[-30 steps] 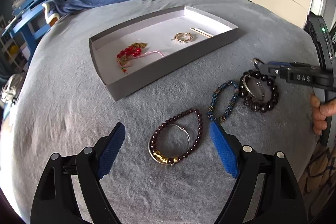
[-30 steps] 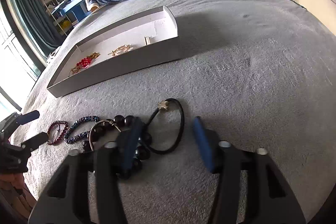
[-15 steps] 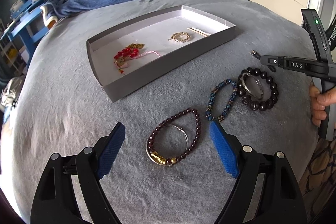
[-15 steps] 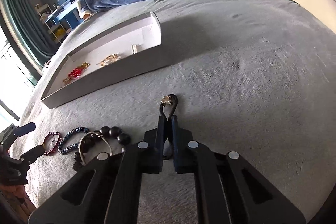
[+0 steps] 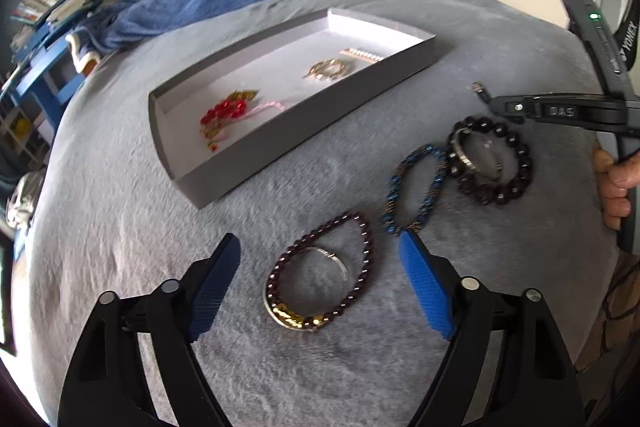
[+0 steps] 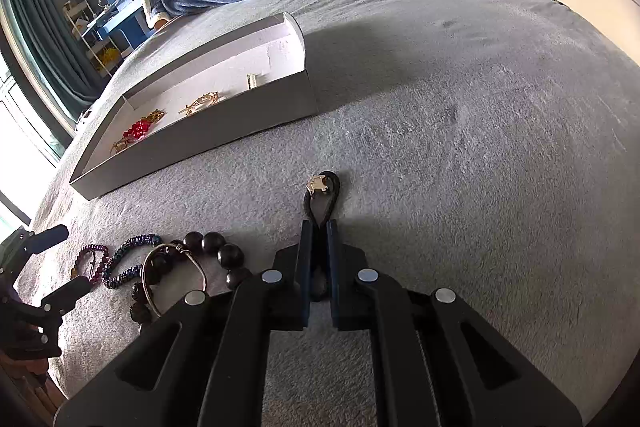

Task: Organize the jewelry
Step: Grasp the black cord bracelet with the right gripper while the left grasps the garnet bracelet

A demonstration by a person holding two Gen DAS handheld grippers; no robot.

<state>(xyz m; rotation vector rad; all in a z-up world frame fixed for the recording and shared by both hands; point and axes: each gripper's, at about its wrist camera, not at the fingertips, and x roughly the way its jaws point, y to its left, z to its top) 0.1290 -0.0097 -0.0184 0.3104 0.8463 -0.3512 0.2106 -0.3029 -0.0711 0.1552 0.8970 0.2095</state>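
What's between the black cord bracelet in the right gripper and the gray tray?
Nothing visible. The right gripper is shut on the black cord bracelet, and only bare gray blanket lies between it and the gray tray's near wall. The other bracelets lie off to the left.

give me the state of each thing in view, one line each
right gripper: shut on the black cord bracelet
black cord bracelet: pinched, loop squeezed narrow, charm end sticking out
left gripper: open, jaws have just been closing a little, dark red bead bracelet between them untouched
dark red bead bracelet: flat on the blanket, overlapping a silver bangle
blue bead bracelet: loose on the blanket
black bead bracelet: loose on the blanket
tray: open, holding a few pieces
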